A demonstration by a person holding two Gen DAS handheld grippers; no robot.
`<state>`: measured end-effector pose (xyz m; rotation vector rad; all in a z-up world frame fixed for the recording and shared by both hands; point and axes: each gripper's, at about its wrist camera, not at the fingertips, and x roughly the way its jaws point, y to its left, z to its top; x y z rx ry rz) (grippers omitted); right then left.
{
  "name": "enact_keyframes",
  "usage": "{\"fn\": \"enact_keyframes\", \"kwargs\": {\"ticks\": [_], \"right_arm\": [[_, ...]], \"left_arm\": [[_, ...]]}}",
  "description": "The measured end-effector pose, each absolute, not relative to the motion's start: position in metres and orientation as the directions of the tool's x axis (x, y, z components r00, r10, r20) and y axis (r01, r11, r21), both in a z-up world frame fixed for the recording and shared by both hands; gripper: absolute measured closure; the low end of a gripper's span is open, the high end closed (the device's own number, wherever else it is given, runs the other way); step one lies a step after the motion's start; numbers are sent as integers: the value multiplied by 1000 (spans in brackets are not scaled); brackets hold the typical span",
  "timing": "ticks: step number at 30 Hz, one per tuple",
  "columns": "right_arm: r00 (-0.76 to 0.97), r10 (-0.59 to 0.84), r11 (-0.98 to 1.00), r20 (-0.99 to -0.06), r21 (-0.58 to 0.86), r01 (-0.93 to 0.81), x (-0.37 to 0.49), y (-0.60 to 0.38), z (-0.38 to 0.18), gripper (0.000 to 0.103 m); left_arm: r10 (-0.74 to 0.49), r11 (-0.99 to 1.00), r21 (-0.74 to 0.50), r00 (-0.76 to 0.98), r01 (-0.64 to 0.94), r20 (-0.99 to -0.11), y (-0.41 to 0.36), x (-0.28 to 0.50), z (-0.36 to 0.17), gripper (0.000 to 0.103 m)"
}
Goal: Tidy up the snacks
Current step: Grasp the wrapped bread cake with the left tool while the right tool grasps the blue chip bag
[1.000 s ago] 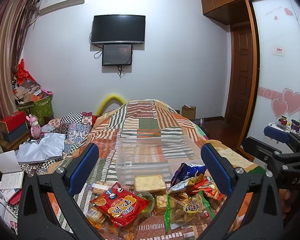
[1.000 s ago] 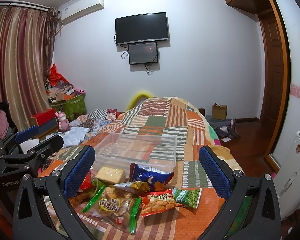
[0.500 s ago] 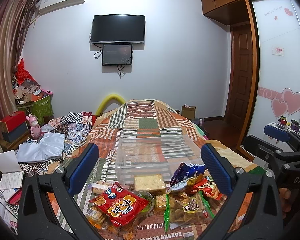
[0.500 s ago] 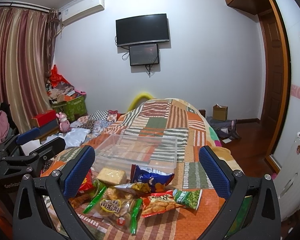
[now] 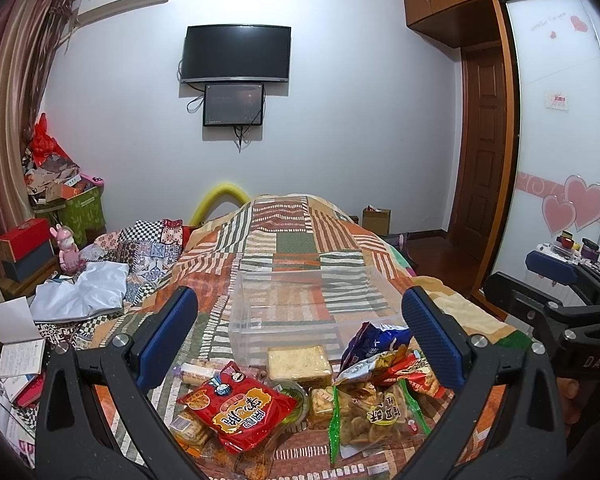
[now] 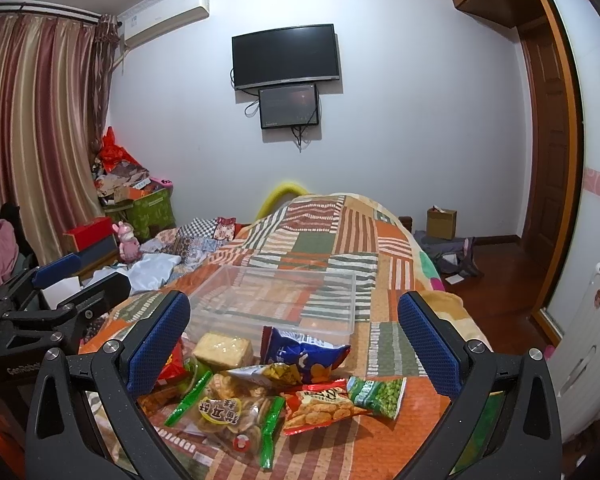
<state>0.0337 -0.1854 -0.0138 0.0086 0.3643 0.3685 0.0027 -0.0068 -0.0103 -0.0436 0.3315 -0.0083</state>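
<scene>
Though spread, fingers [image 5: 168, 332] (blue) above snacks [image 5: 300, 396].

Snack pile [image 5: 300, 396] on bed [image 5: 296, 248] — clear bin [image 5: 312, 308] just behind; TV [image 5: 238, 54] on far wall.

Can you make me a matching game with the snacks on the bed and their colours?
Things:
1. bag of peas
2. chip bag
3. snack packet with yellow writing
4. plastic box

Colours:
A. see-through
B. red
C. green
D. blue

Pairs: 1-C, 2-D, 3-B, 4-A
</scene>
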Motion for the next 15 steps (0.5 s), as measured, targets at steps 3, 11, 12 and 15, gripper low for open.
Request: {"fn": "enact_keyframes", "kwargs": {"ticks": [3,11,12,15], "right_arm": [[862,357,932,-360,79,-353,40,-186,-19,0],[807,371,924,-460,96,-370,69,-186,-43,0],[801,369,924,-472,96,-369,73,-186,-47,0],[793,342,932,-504,73,-356,82,-184,-58,0]], "left_arm": [[-17,999,-50,939,-1,-344,-4,9,-14,0],[-35,997,-73,893,3,-448,7,38,-38,0],[-38,997,-76,887,4,-461,7,42,-41,0],[-41,996,-85,860,-3,-508,11,55,-55,0]]}}
